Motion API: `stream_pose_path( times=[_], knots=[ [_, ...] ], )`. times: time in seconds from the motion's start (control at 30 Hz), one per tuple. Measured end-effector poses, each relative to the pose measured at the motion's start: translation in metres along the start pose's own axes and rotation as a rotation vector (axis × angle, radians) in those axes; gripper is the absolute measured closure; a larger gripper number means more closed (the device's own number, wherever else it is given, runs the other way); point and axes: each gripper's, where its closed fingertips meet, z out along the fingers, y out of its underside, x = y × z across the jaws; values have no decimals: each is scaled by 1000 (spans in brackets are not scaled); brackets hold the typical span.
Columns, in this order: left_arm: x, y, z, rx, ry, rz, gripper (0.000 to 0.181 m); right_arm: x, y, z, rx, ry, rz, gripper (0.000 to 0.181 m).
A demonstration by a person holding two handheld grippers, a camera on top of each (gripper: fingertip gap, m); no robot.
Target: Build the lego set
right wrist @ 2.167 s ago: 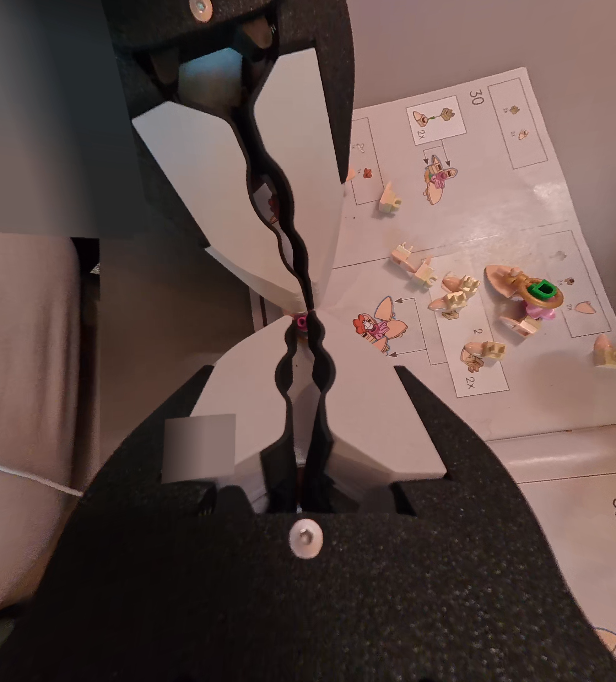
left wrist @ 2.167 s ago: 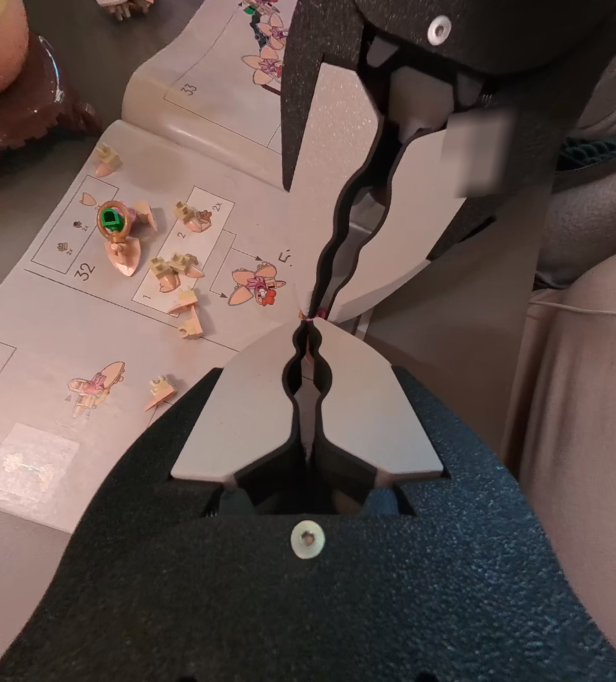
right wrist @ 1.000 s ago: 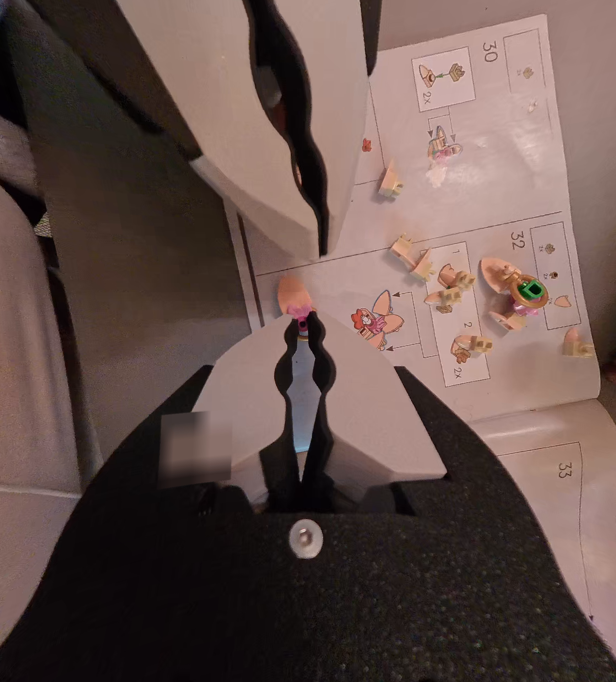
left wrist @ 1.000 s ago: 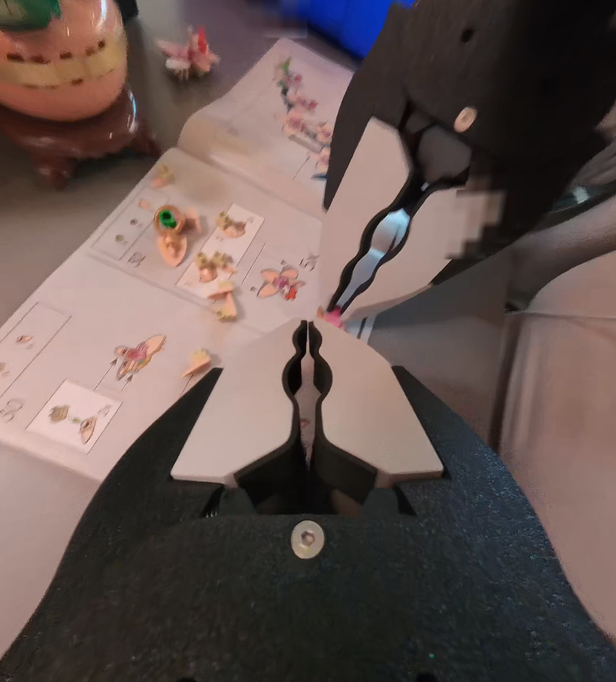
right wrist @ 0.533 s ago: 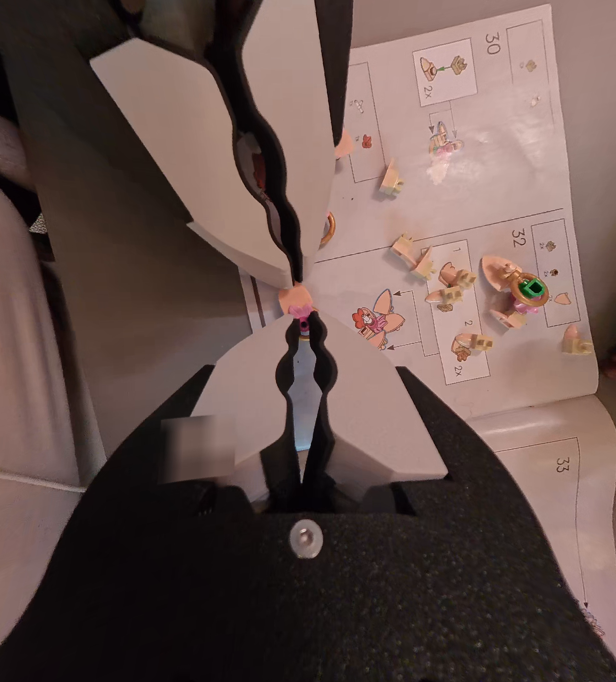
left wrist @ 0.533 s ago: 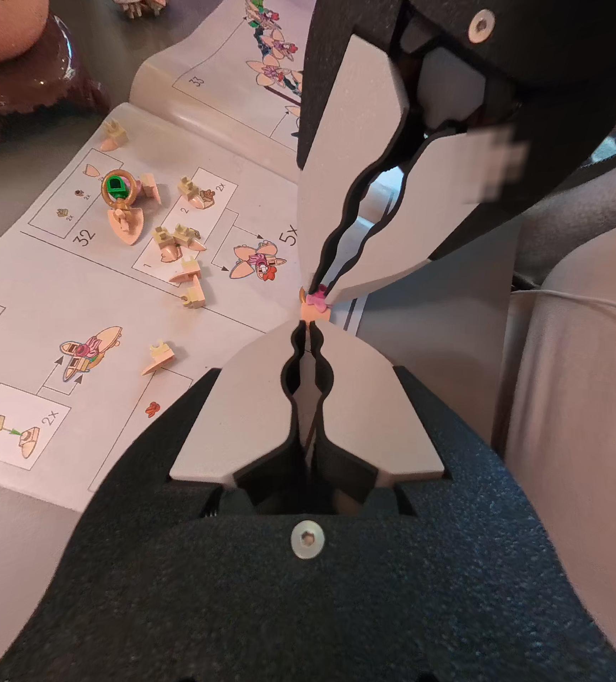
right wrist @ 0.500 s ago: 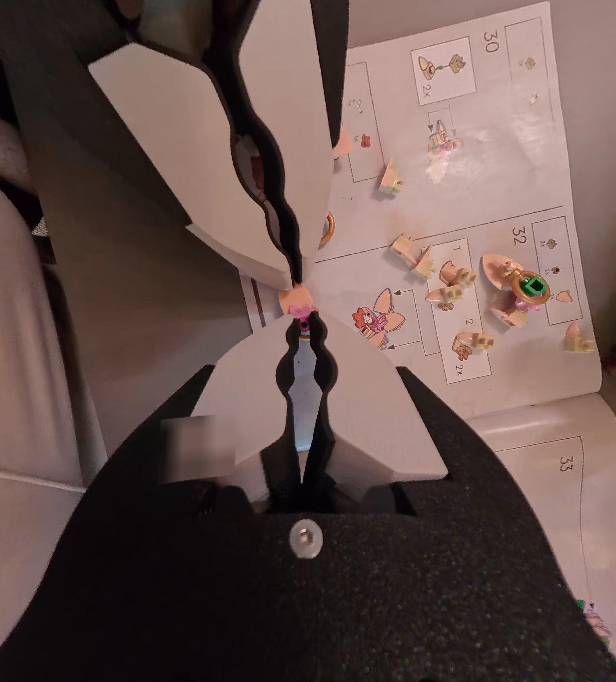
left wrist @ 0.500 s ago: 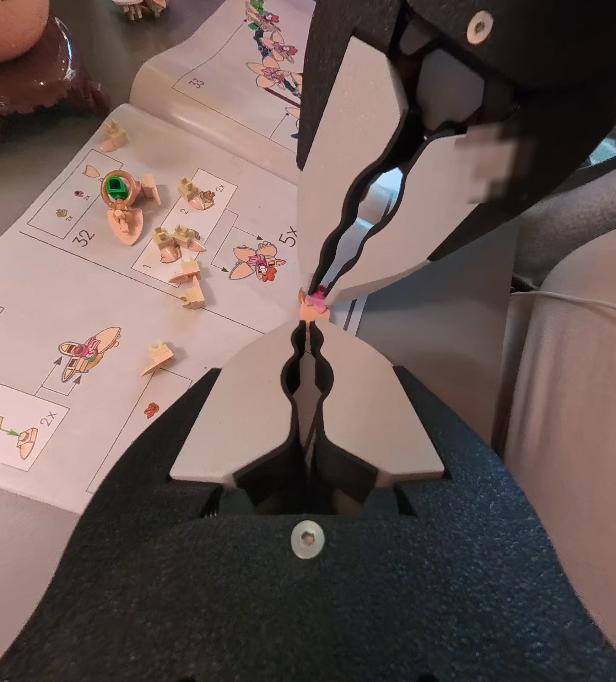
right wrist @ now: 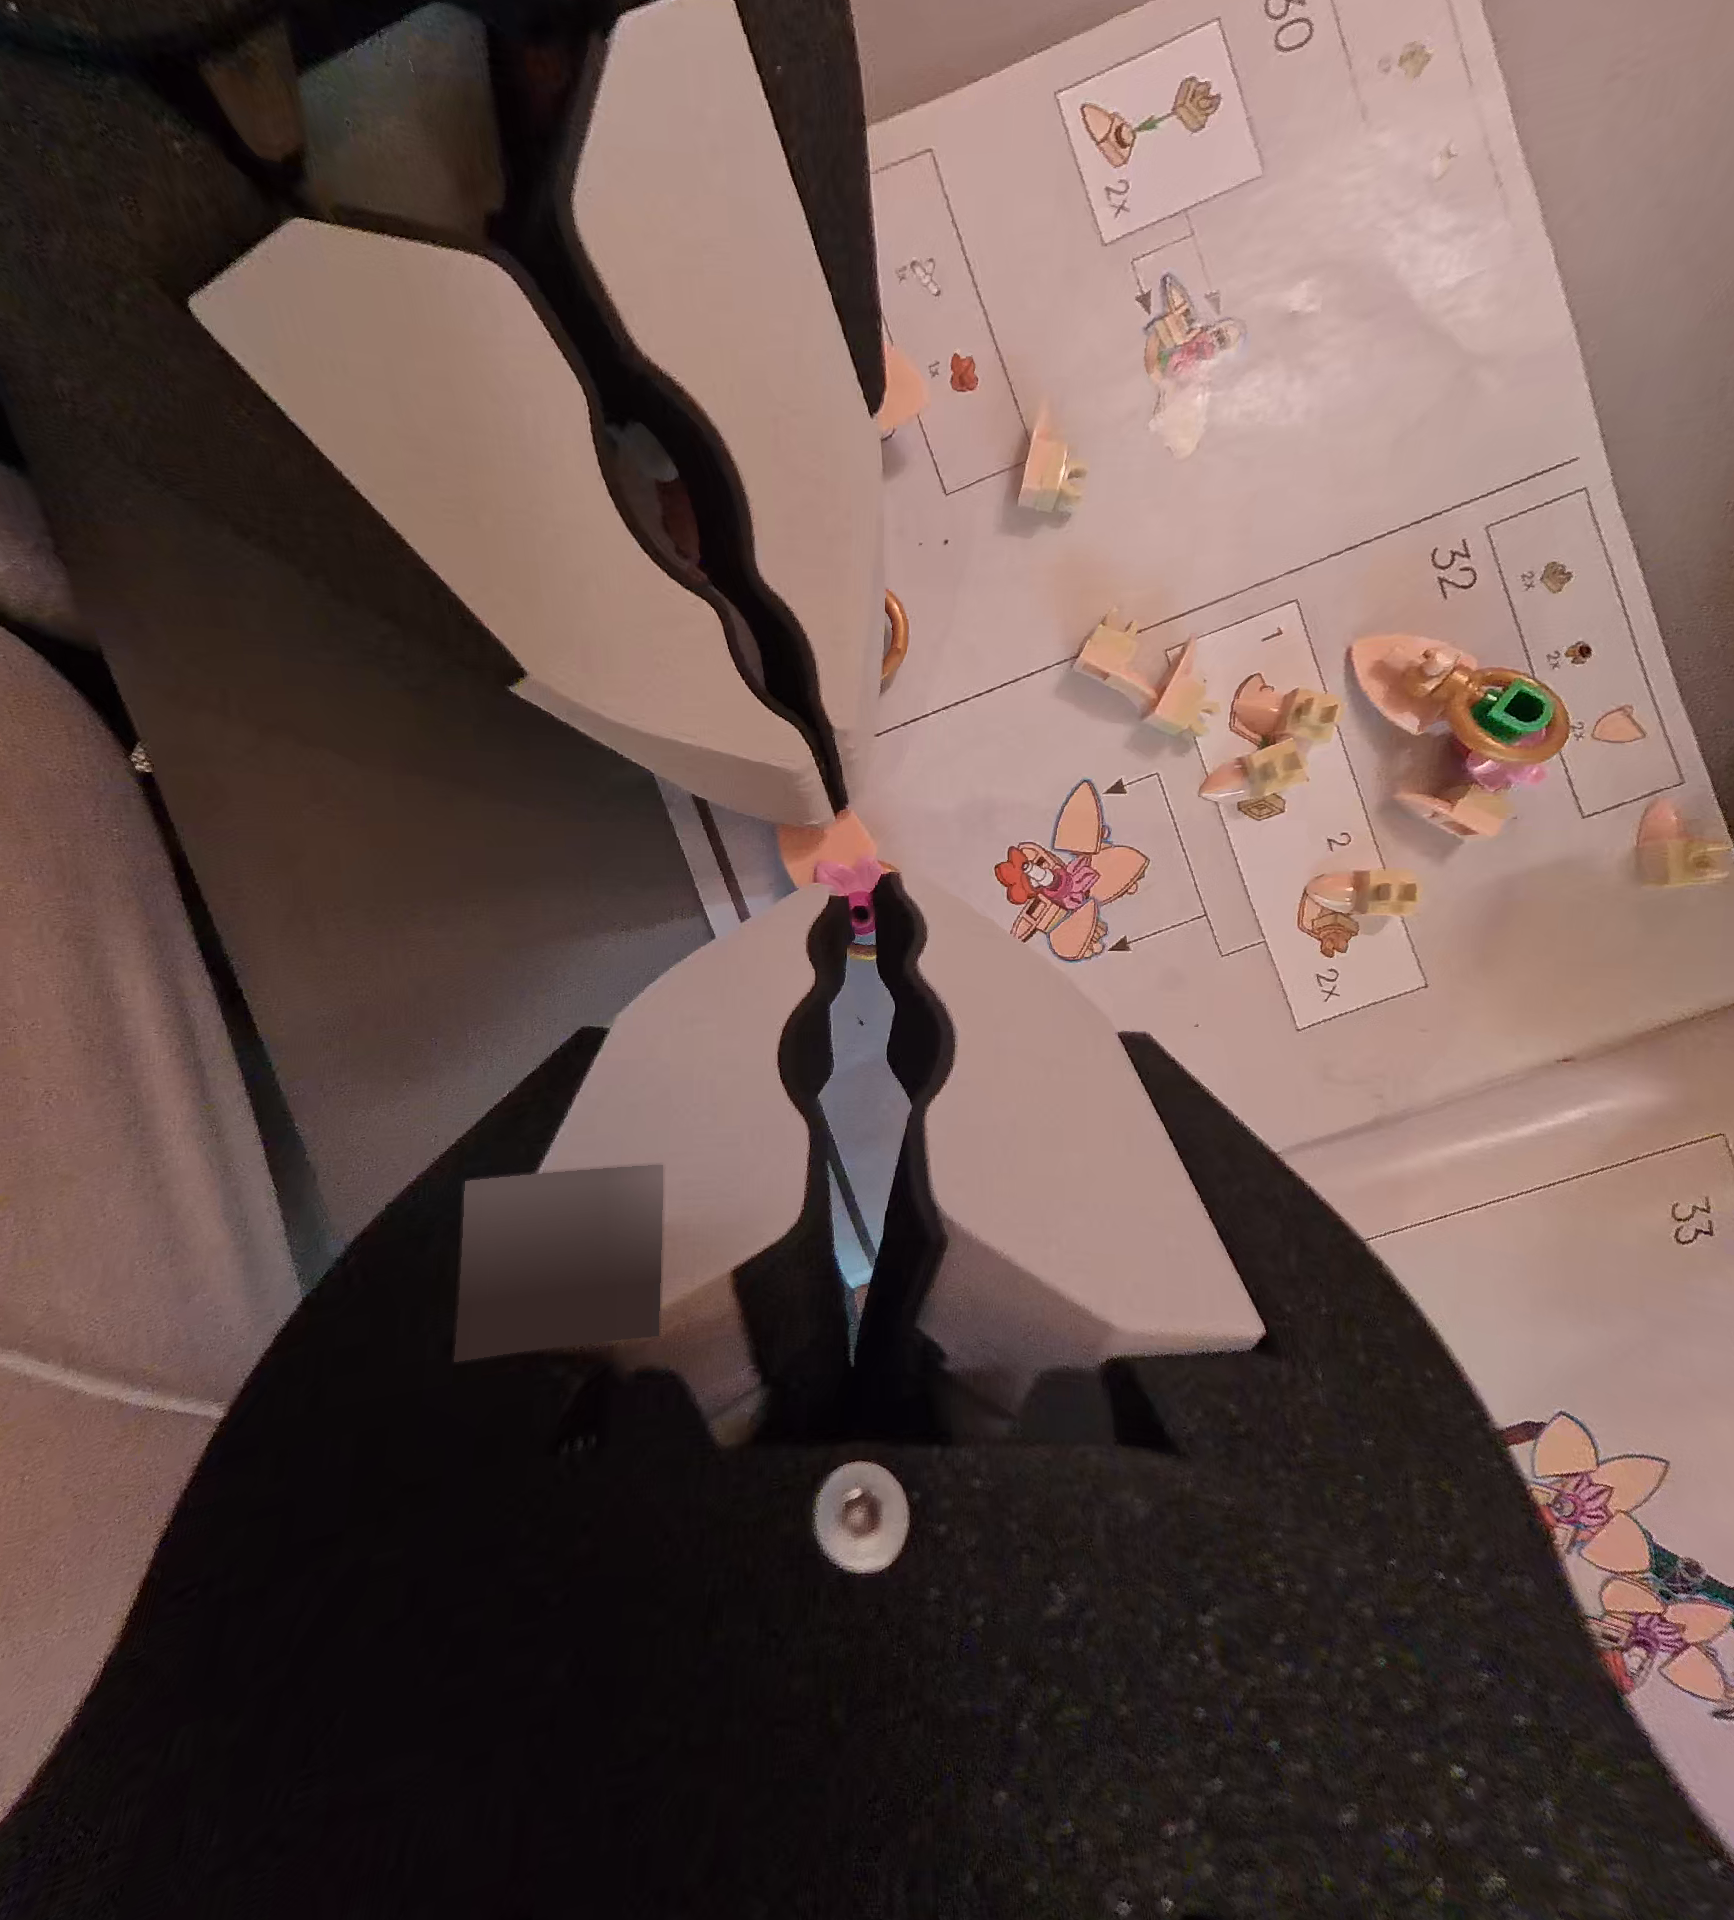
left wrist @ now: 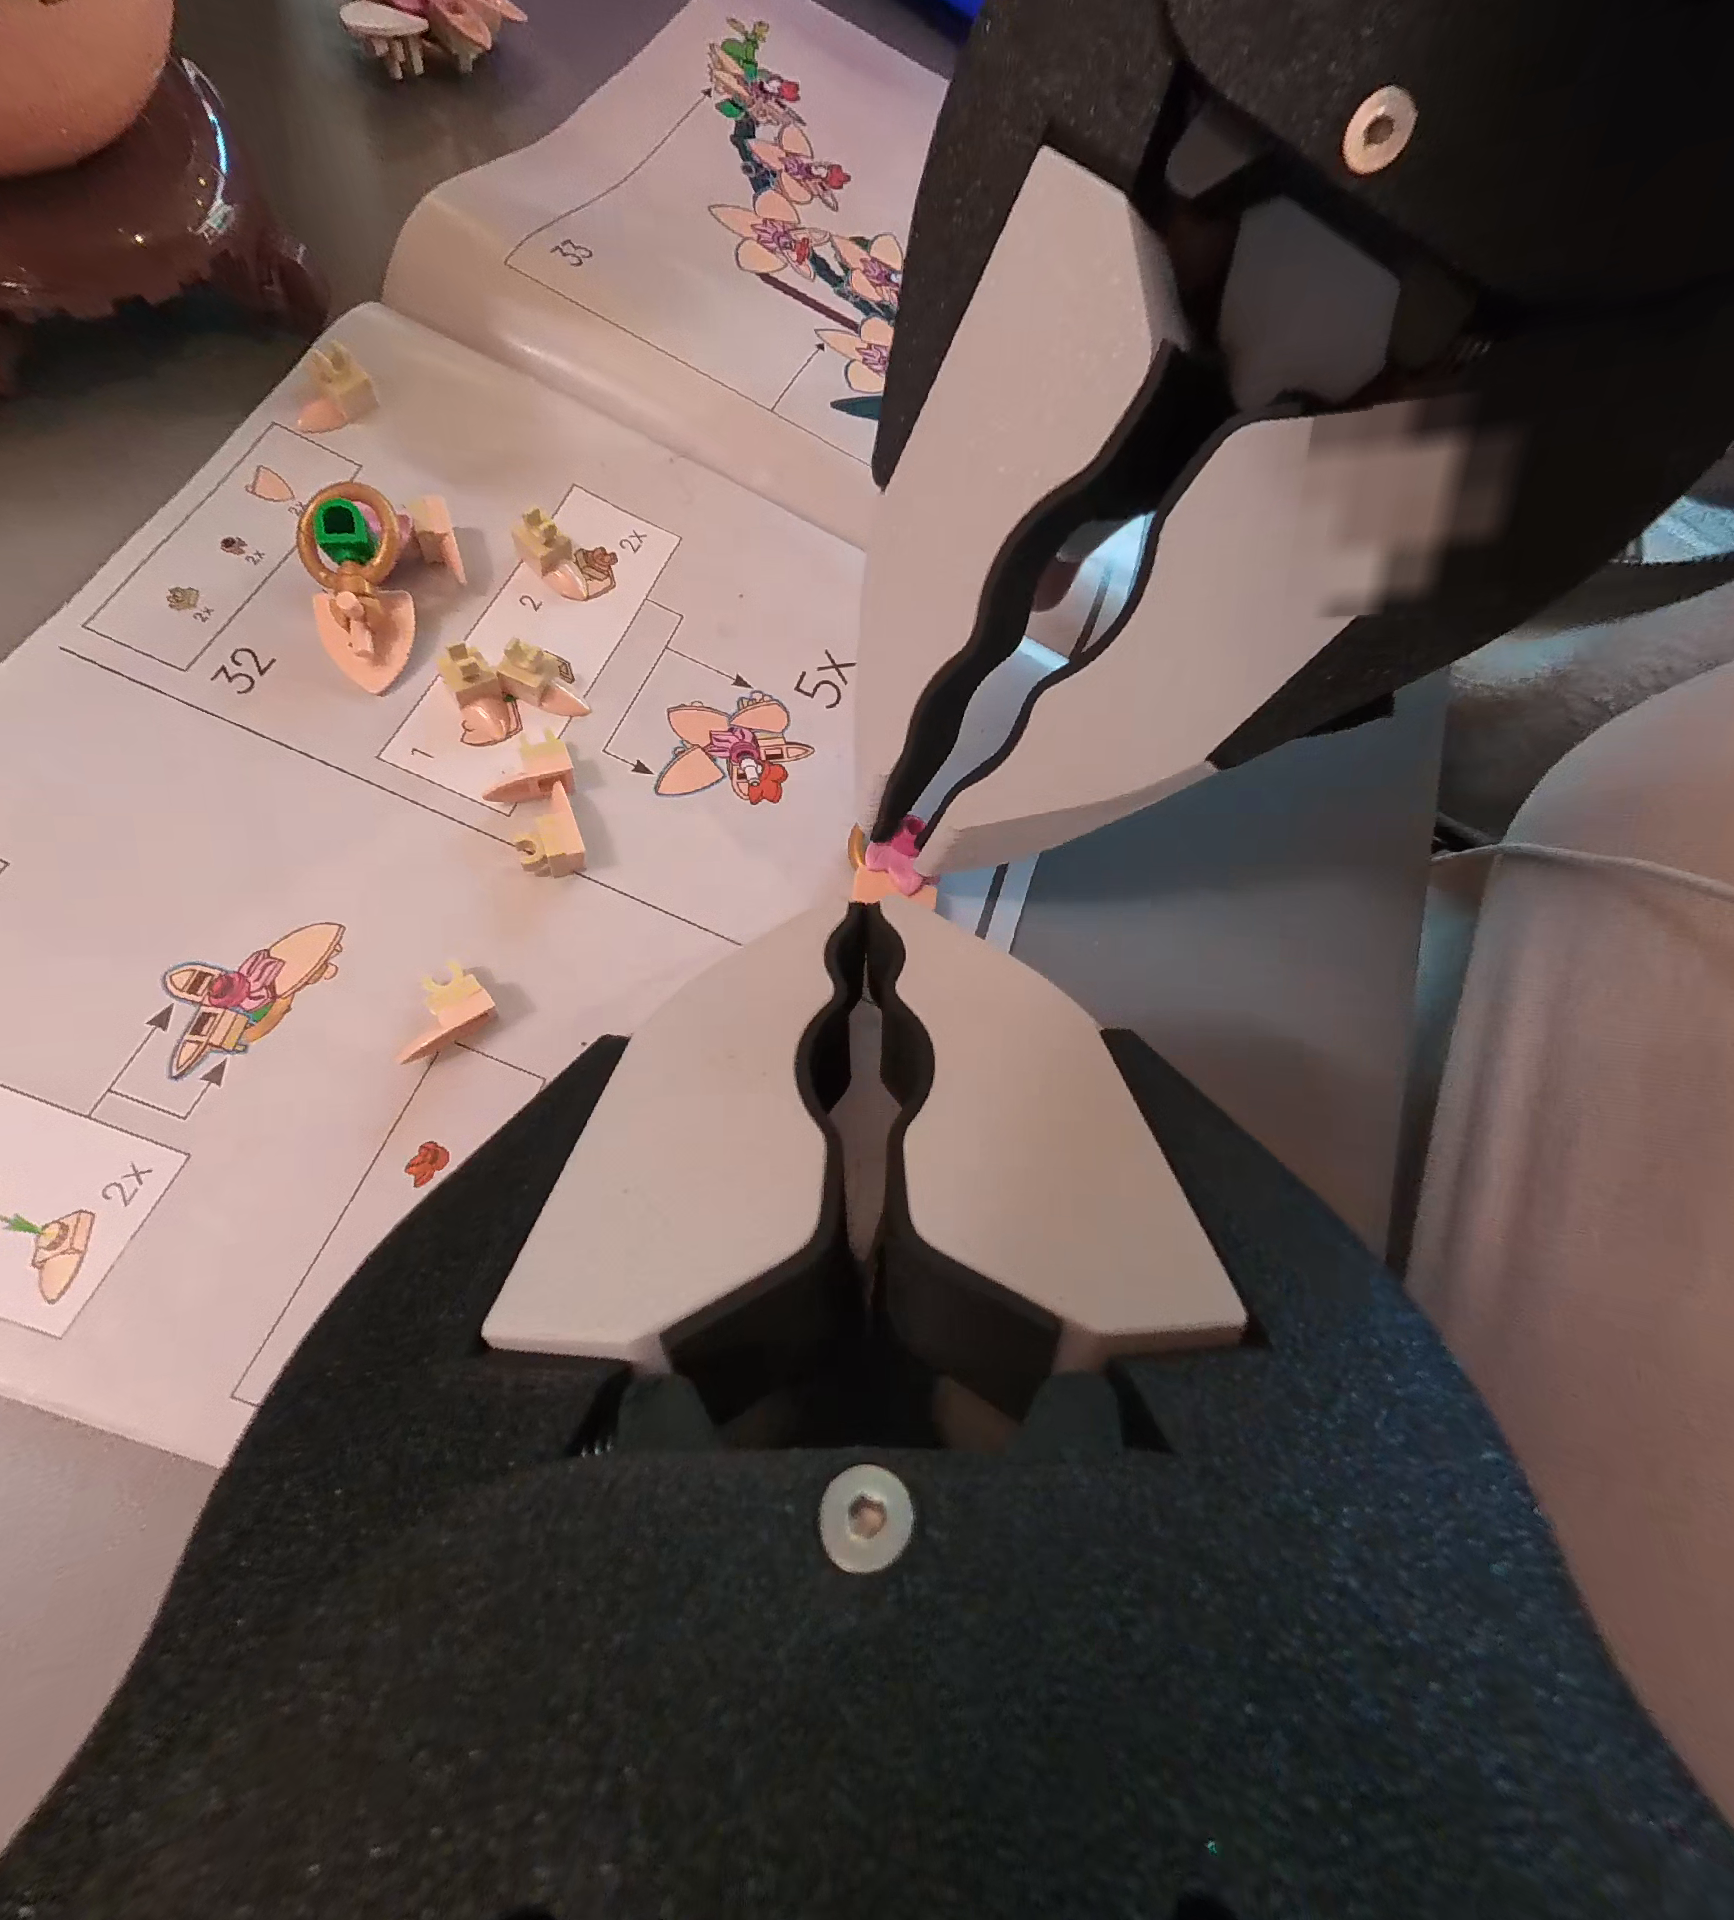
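Note:
My right gripper [right wrist: 863, 896] is shut on a small pink flower piece [right wrist: 855, 875] that carries a peach petal [right wrist: 835, 834]. It also shows in the left wrist view [left wrist: 899, 831], coming in from the top right with the pink piece [left wrist: 894, 844]. My left gripper [left wrist: 863, 916] is shut, with its tips against the near edge of the petal [left wrist: 873, 883]. It also shows in the right wrist view [right wrist: 830, 792], coming from above. Both grippers meet tip to tip above the near edge of the open instruction booklet [left wrist: 115, 831].
On the booklet [right wrist: 1362, 343] lie a part-built flower with a gold ring and green piece [left wrist: 349, 535] [right wrist: 1507, 719], several loose peach petal pieces [left wrist: 520, 707] [right wrist: 1258, 727] and another gold ring [right wrist: 894, 644]. A brown stand [left wrist: 63, 239] is far left. A person's leg [left wrist: 1621, 1143] is beside me. My left and right fingertips are right by each other.
A second ago my left gripper was drawn back, apart from the right. It has come back tip to tip against the petal that the right gripper holds. Little has moved in the last half second.

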Motion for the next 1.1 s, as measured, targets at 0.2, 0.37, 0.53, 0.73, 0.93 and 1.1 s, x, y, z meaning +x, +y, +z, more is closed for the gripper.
stream_pose_path(
  times=[0.2,0.37,0.53,0.73,0.93,1.1],
  knots=[
    [0,0,-1,-14,-25,18,181,3,-3,0,67,17,-2,175],
    [0,0,0,-18,-35,21,181,3,-2,0,91,-6,53,175],
    [-1,0,0,-20,-37,17,181,1,-2,0,60,-37,132,175],
    [-1,-2,2,2,-27,6,181,1,0,0,20,12,216,175],
    [-1,-2,2,8,-11,0,181,0,1,1,-13,45,318,175],
    [0,-2,2,11,15,-21,181,-1,2,1,-23,57,389,175]
  ],
)
